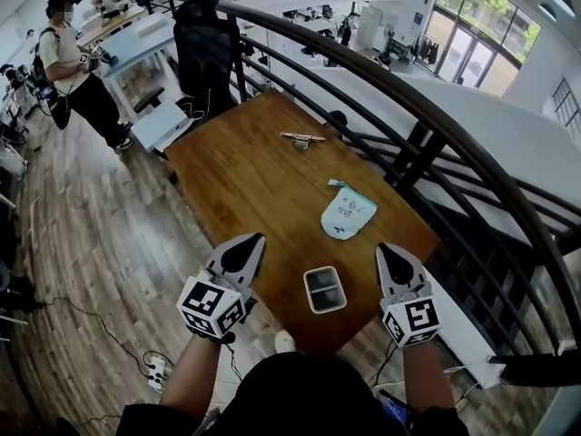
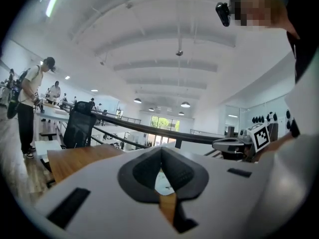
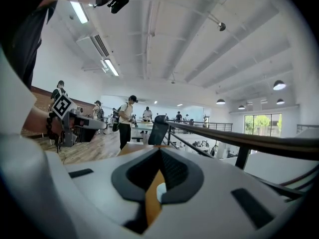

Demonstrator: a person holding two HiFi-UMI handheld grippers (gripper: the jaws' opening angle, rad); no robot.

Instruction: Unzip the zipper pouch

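The zipper pouch (image 1: 348,214) looks light and limp, so it probably needs pinning beside the zip while the tab is pulled; the left gripper (image 1: 251,241) and right gripper (image 1: 388,249) are both clenched and empty.

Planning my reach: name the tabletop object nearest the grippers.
The small white-rimmed dark rectangular box, at the near edge; the pale-blue fabric pouch and thin wooden stick lie farther.

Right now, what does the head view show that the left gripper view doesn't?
Head view only: the whole pale blue pouch, the small dark tray and the wooden stick. Left gripper view only: the head-mounted camera and the white ceiling beams. Both: the wooden table, the black chair, the standing person and the right tool.
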